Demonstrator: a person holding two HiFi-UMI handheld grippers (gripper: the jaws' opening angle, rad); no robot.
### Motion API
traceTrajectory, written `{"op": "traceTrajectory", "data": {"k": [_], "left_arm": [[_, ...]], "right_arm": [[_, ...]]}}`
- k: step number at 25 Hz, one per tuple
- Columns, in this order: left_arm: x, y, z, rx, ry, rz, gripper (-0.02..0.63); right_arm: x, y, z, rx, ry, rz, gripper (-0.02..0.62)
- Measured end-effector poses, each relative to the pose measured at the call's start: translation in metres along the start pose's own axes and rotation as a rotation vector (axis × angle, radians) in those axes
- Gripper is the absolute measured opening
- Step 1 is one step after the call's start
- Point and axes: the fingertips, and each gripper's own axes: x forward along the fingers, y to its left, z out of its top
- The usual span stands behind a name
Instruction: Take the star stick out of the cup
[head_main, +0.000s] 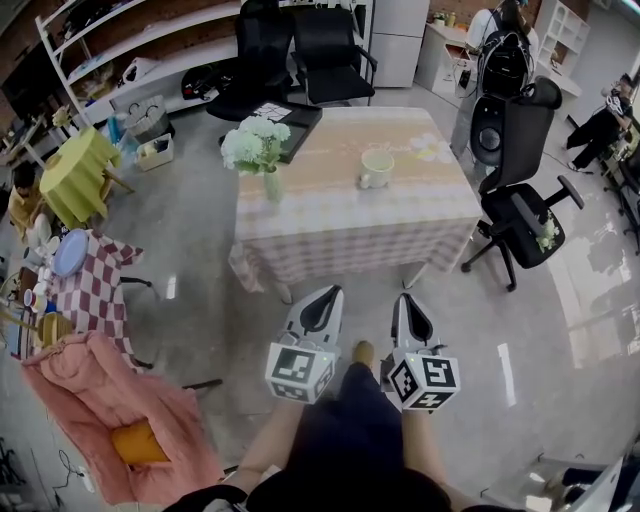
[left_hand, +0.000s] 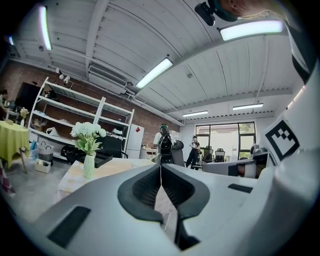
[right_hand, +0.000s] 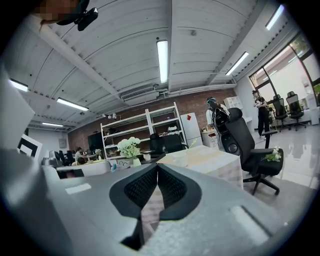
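A pale cup (head_main: 377, 167) with a handle stands on the far half of the checked-cloth table (head_main: 350, 225). The star stick is too small to make out in the head view. In the right gripper view a thin greenish stick (right_hand: 192, 143) rises above the table top. Both grippers hang low in front of the person, well short of the table's near edge. My left gripper (head_main: 327, 293) is shut with nothing between its fingers, its jaws (left_hand: 161, 169) meeting in a line. My right gripper (head_main: 406, 299) is likewise shut and empty (right_hand: 158, 167).
A vase of white flowers (head_main: 258, 150) stands on the table's left side, with a dark tray (head_main: 290, 122) behind it. Black office chairs stand behind the table (head_main: 330, 50) and at its right (head_main: 520, 205). A pink-draped chair (head_main: 100, 400) and a small checked table (head_main: 95, 285) are on the left.
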Motion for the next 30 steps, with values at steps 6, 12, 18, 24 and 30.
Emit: {"op": "traceTrajectory", "data": {"k": [6, 12, 18, 24, 30], "left_arm": [[0.036, 0.011, 0.004, 0.013, 0.016, 0.021, 0.011], [0.074, 0.017, 0.005, 0.013, 0.026, 0.034, 0.011], [0.107, 0.032, 0.001, -0.005, 0.036, 0.059, 0.011], [0.146, 0.034, 0.004, -0.008, 0.033, 0.059, 0.011], [0.182, 0.034, 0.002, 0.006, 0.041, 0.056, 0.011]], "right_arm": [[0.034, -0.021, 0.013, 0.024, -0.001, 0.015, 0.005], [0.071, -0.041, 0.019, 0.031, 0.024, 0.038, 0.005], [0.105, -0.055, 0.021, 0.018, 0.049, 0.064, 0.005], [0.135, -0.078, 0.030, 0.010, 0.054, 0.076, 0.005], [0.161, -0.098, 0.040, 0.011, 0.049, 0.090, 0.005]]}}
